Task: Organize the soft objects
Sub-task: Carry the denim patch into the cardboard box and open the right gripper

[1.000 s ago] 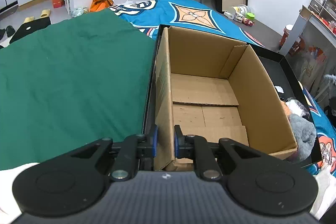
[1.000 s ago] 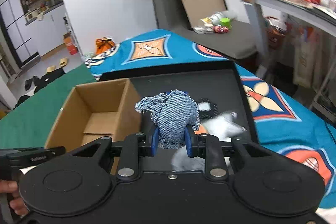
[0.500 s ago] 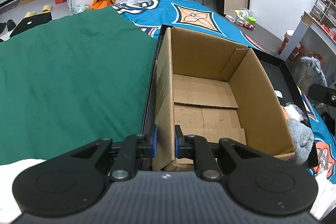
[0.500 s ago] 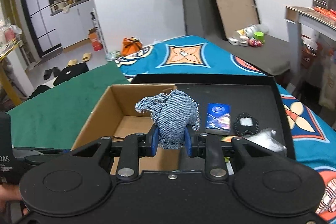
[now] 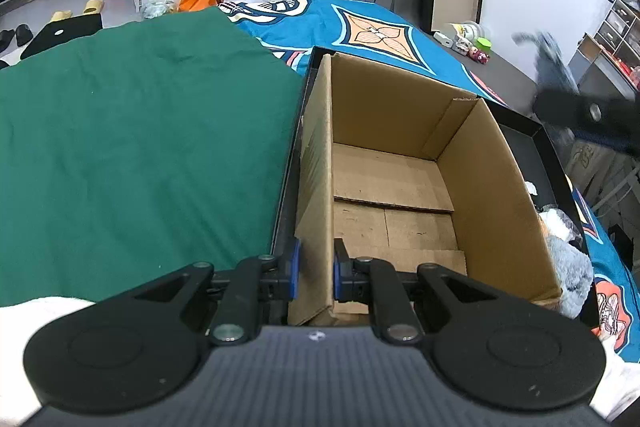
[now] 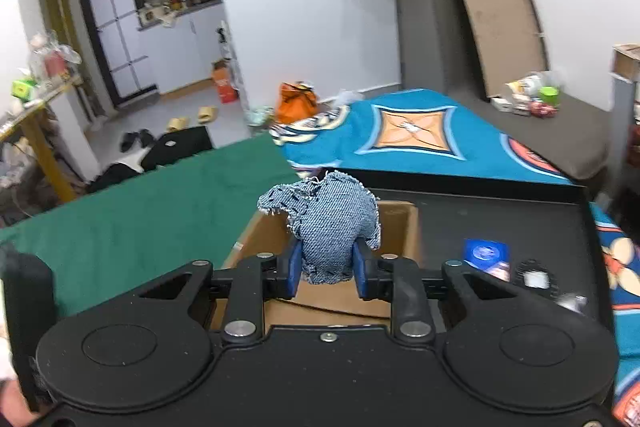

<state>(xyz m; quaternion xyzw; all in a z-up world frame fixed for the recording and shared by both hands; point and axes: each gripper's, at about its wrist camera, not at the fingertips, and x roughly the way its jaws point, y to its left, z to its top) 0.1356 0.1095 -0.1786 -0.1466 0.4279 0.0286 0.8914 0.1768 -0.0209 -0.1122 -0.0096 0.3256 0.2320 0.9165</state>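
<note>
While your left gripper (image 5: 314, 275) pinches the near-left wall of the empty cardboard box (image 5: 496, 195), your right gripper (image 6: 327, 269) squeezes the denim piece (image 6: 334, 227) above its rim. Nothing is packed yet; grey plush (image 5: 570, 275) waits in the black tray (image 5: 540, 131).

both views are evenly and brightly lit, with soft diffuse indoor light and no harsh glare; shadows are faint, the deepest lying inside the open brown cardboard box (image 5: 400, 187), whose left inner wall is darker than its floor; fisheye distortion bends the walls and the tall dark-framed board (image 6: 496, 27) near the edges, and the corners vignette to black; in the left wrist view a dark moving shape (image 5: 576, 99) at right is smeared by motion blur; the right wrist view is slightly soft throughout, its right margin blurred.
</note>
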